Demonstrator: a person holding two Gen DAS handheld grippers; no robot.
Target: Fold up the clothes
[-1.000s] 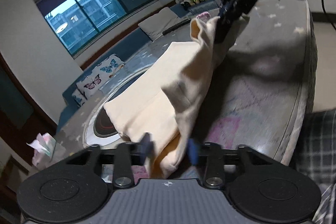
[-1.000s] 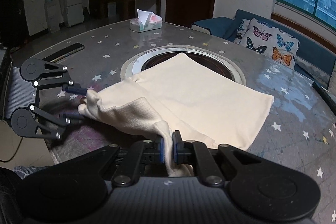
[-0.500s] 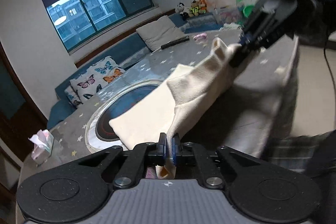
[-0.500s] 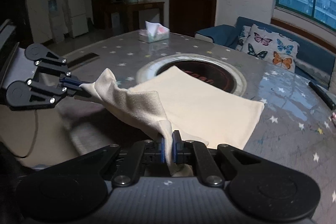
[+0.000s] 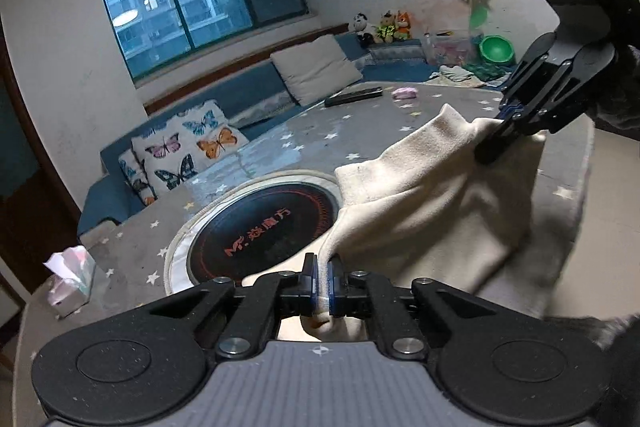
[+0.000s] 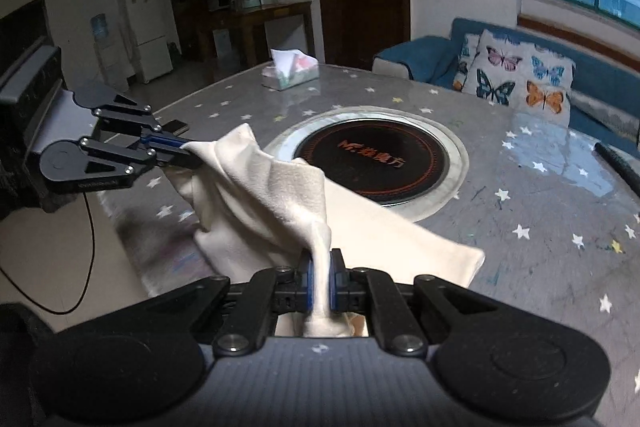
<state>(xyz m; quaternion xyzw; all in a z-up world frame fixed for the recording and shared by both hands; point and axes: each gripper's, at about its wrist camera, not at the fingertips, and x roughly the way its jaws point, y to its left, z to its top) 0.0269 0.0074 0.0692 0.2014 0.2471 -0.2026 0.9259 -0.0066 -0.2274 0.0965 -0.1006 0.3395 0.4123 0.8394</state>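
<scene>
A cream garment (image 5: 420, 207) hangs lifted between both grippers, and its lower part trails on the round star-patterned table (image 5: 280, 143). My left gripper (image 5: 322, 287) is shut on one corner at the bottom of the left wrist view. At the upper right of that view, the right gripper (image 5: 486, 155) pinches the other raised corner. In the right wrist view the right gripper (image 6: 320, 287) is shut on a bunched strip of the garment (image 6: 272, 195). There the left gripper (image 6: 192, 157) holds its corner at the left.
A round black induction hob (image 5: 264, 227) is set in the table's middle, mostly uncovered. A tissue box (image 6: 290, 71) stands at the far side, a phone (image 6: 176, 126) lies near the left edge, and a remote (image 5: 352, 95) and a pink item (image 5: 404, 93) lie toward the sofa.
The left gripper's jaws shut on the garment's edge. Both grippers then rose, lifting the garment and pulling it off the hob toward the near table edge.
</scene>
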